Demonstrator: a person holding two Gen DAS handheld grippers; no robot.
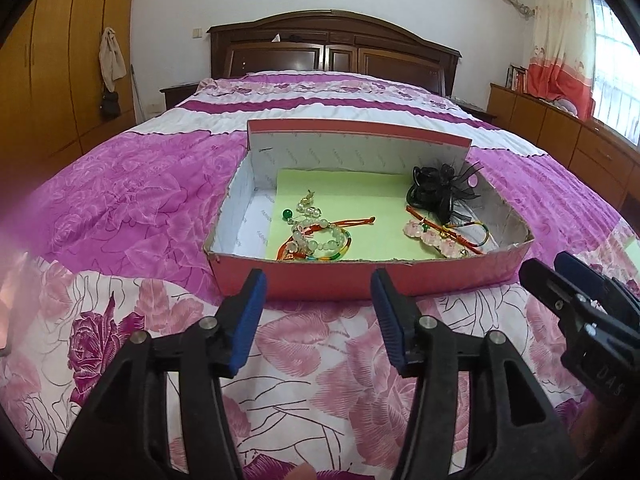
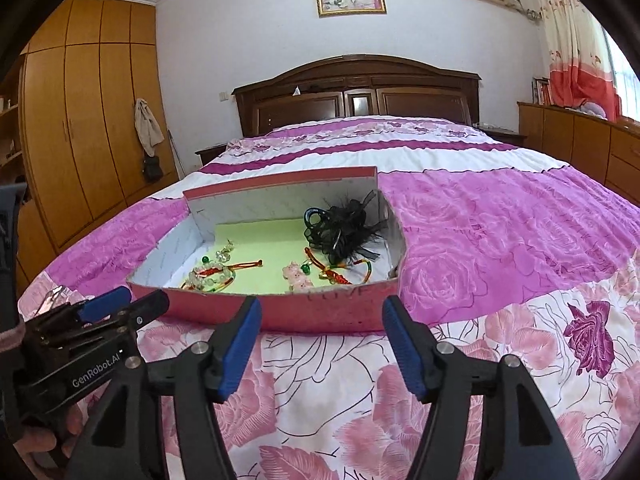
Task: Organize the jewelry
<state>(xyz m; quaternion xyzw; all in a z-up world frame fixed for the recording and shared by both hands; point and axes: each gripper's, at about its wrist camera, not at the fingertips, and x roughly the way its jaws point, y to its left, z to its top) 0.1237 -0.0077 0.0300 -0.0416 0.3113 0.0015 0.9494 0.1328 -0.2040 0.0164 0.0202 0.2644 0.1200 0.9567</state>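
A red cardboard box (image 1: 312, 278) (image 2: 320, 312) lined with green paper sits on the bed. Inside lie a pale-bead bracelet with red cord (image 1: 320, 236) (image 2: 212, 274) at the left, a pink-bead bracelet (image 1: 436, 238) (image 2: 298, 278) at the right, and a black feathered hair clip (image 1: 444, 190) (image 2: 344, 228) at the back right. My left gripper (image 1: 318, 280) is open and empty, just before the box's near wall. My right gripper (image 2: 320, 308) is open and empty, also before the near wall. Each gripper shows in the other's view, the right gripper (image 1: 560, 276) and the left gripper (image 2: 124, 304).
The box rests on a pink and purple floral bedspread (image 1: 132, 208) (image 2: 500, 240). A dark wooden headboard (image 2: 360, 92) stands at the far end. Wooden wardrobes (image 2: 88, 128) line the left wall and low cabinets (image 2: 580, 144) the right.
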